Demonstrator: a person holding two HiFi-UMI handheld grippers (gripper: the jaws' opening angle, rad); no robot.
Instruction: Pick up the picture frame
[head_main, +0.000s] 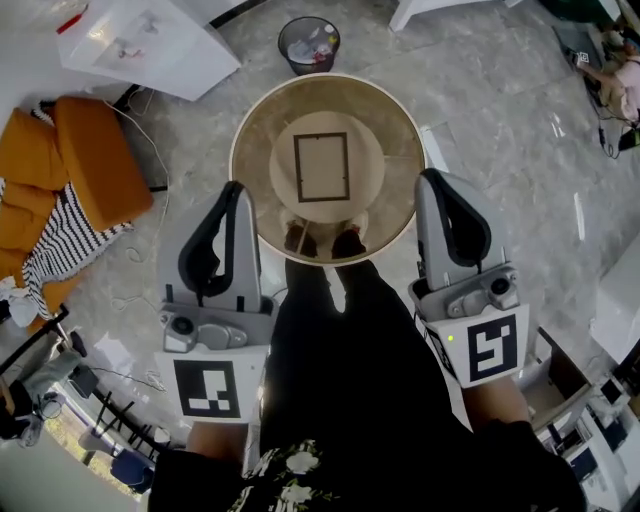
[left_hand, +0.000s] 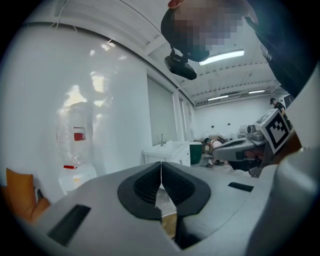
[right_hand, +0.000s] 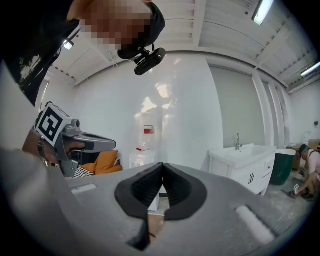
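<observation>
The left tongs (head_main: 234, 190) and right tongs (head_main: 432, 178) are both pressed closed on nothing; they are held at either side of the round desk (head_main: 405, 120); the picture frame (head_main: 322, 167) is laid flat at its centre.

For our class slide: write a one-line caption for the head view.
Shut left tool and right tool flank a round table; a dark picture frame lies at its centre.

L tongs (head_main: 232, 188), R tongs (head_main: 432, 176) grey, blk pads (left_hand: 145, 186), b/w marker cubes (head_main: 207, 388)
</observation>
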